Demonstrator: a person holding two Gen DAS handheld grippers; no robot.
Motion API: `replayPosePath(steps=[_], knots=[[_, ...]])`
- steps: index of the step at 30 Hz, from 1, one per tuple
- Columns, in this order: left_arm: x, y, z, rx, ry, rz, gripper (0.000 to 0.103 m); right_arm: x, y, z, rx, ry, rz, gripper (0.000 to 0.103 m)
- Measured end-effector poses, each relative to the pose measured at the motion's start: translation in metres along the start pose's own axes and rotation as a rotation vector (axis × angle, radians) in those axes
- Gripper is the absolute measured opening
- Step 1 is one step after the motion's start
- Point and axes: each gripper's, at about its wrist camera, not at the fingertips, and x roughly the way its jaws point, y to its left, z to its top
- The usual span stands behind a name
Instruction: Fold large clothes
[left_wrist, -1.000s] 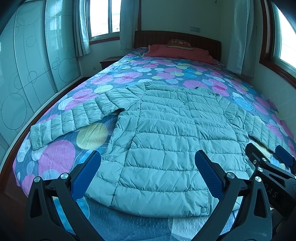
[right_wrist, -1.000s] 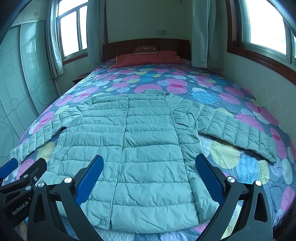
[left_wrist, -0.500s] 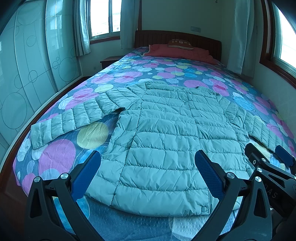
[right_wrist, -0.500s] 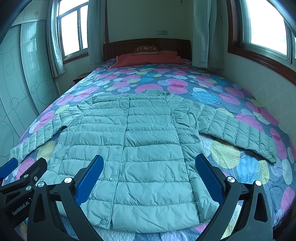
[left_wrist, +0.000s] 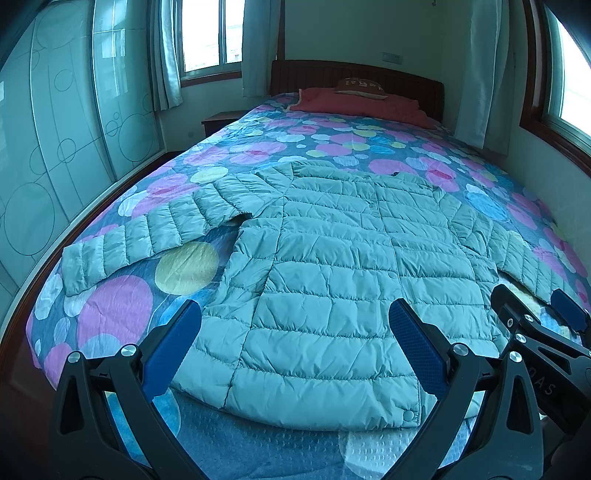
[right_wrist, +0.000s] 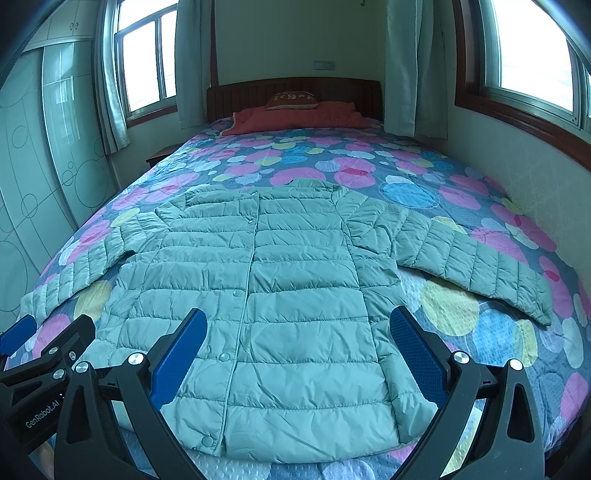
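Room: a bedroom with a bed (right_wrist: 461, 221) under a quilt of coloured circles is filling both views; a red pillow (right_wrist: 295, 118) is lying at the dark headboard (left_wrist: 354, 75).
Jacket: a pale green quilted jacket (right_wrist: 288, 280) is lying flat, front up and snapped closed, on the near half of the quilt, hem toward the cameras.
Sleeves: both are spreading outward to the sides.
Left gripper (left_wrist: 295, 332): it is hovering above the hem, blue pads spread wide, holding nothing.
Right gripper (right_wrist: 297, 332): it is hovering beside the left one, likewise wide and empty.
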Motion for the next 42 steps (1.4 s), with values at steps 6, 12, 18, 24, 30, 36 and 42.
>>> replayPosePath(steps=[6,12,18,24,30,36,42], knots=[[0.000,-0.001,0.001,0.000,0.000,0.000,0.101,-0.001,0.004,0.000,-0.003,0.002,0.000,0.099],[0.000,-0.001,0.001,0.000,0.000,0.000,0.101,0.000,0.005,-0.001,-0.003,0.002,0.000,0.099],[0.007,0.011,-0.006,-0.022,0.025,-0.008,0.101,0.004,0.003,0.001,0.005,0.012,-0.002,0.099],[0.032,0.024,-0.005,-0.080,0.102,-0.025,0.098,0.025,-0.008,-0.004,0.031,0.055,0.015,0.099],[0.055,0.033,-0.008,-0.109,0.159,-0.009,0.061,0.040,-0.014,-0.010,0.030,0.060,0.035,0.088],[0.085,0.054,-0.009,-0.169,0.213,-0.003,0.040,0.065,-0.041,-0.016,0.148,0.131,0.064,0.052],[0.109,0.101,-0.010,-0.331,0.239,0.053,0.065,0.075,-0.102,-0.014,0.343,0.080,0.051,0.074]])
